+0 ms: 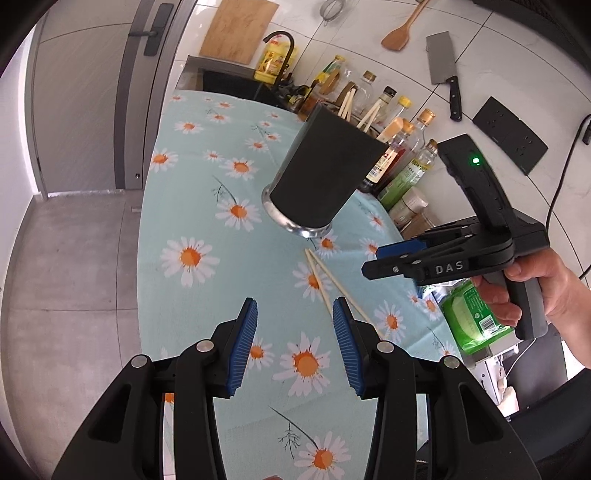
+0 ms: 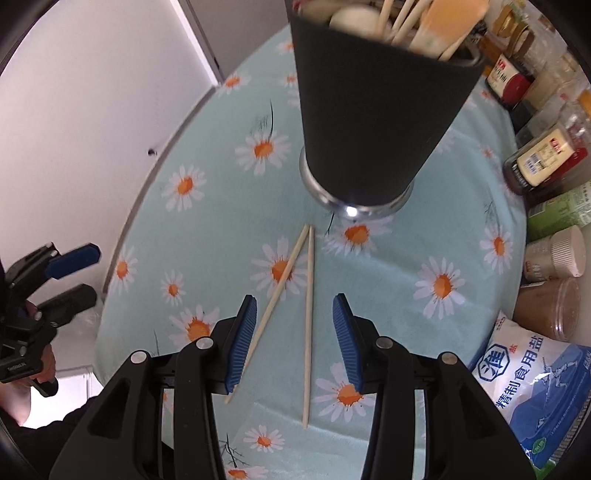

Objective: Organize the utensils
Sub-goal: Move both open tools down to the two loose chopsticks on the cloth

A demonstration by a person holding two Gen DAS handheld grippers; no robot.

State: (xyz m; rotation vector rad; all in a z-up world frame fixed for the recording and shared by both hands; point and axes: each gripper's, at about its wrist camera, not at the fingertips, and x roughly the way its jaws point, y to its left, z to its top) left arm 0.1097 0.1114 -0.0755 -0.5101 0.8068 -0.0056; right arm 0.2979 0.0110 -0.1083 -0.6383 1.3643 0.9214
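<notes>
Two wooden chopsticks [image 2: 295, 291] lie in a narrow V on the daisy-print tablecloth [image 2: 207, 221], their far tips meeting just before a black utensil holder [image 2: 369, 122] with a steel base. Chopsticks and spoons stick out of the holder's top. My right gripper [image 2: 294, 332] hangs open above the chopsticks, which pass between its blue pads without touching them. My left gripper [image 1: 294, 339] is open too, with nothing between its fingers; the chopsticks [image 1: 325, 284] lie just beyond its right pad. The right gripper [image 1: 391, 262], held by a hand, shows at the right of the left wrist view.
Sauce and oil bottles [image 1: 399, 147] line the far side of the table beside the holder. Jars [image 2: 554, 258] and a salt bag [image 2: 532, 391] crowd the right edge. A cleaver [image 1: 443, 74], wooden spatula [image 1: 400, 31] and cutting board [image 1: 238, 29] are on the tiled wall. The table's left edge drops to the floor.
</notes>
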